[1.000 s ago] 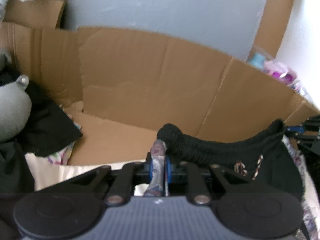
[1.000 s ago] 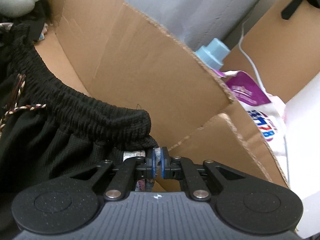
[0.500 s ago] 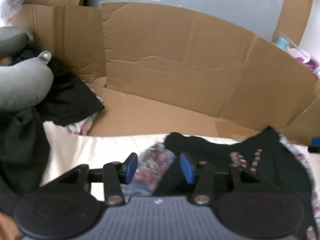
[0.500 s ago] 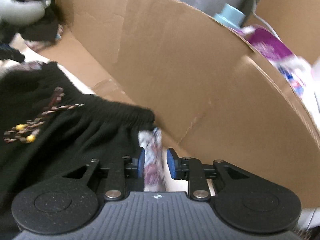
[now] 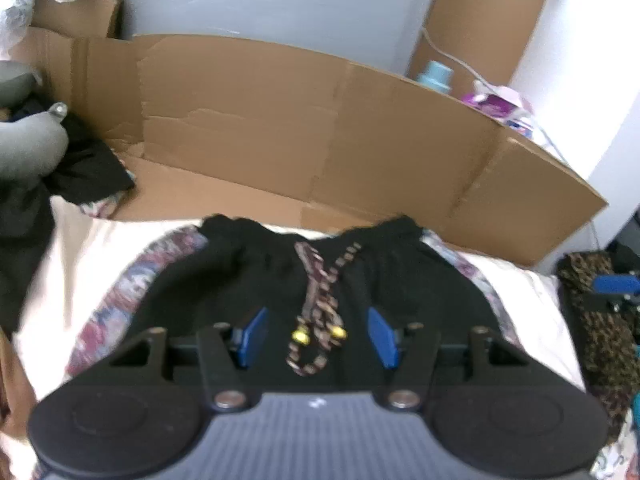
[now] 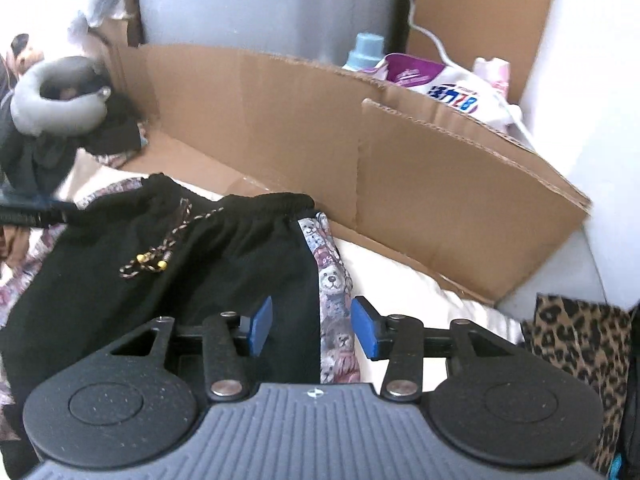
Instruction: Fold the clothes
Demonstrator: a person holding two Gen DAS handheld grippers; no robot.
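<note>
Black knit shorts [image 5: 248, 280] lie spread flat on a cream sheet [image 5: 76, 240], their ribbed elastic waistband [image 6: 264, 202] turned toward the long cardboard wall [image 5: 280, 140] that stands just behind them. Down each outer side of the shorts runs a printed panel; in the right wrist view the panel [image 6: 334, 308] shows small teddy bears in pink, grey and maroon. A braided drawstring [image 5: 320, 300] in brown and white, tipped with yellow beads, trails from the middle of the waistband onto the black cloth.

The left gripper [image 5: 318, 334] hangs over the middle of the shorts with its blue pads wide apart, the drawstring ends lying between them, nothing pinched. The right gripper [image 6: 312, 326] is likewise spread, its pads [image 6: 260, 320] straddling the seam where black fabric meets the bear panel, gripping nothing.

To the left of the cardboard wall sits a smooth grey neck pillow [image 6: 52, 100] on a heap of dark clothes [image 5: 88, 164]. Behind the wall's right end stand a pale blue bottle cap [image 6: 366, 50] and a purple-and-white pouch [image 6: 436, 80]. To the right of the shorts lies a leopard-print cloth [image 6: 580, 344].
</note>
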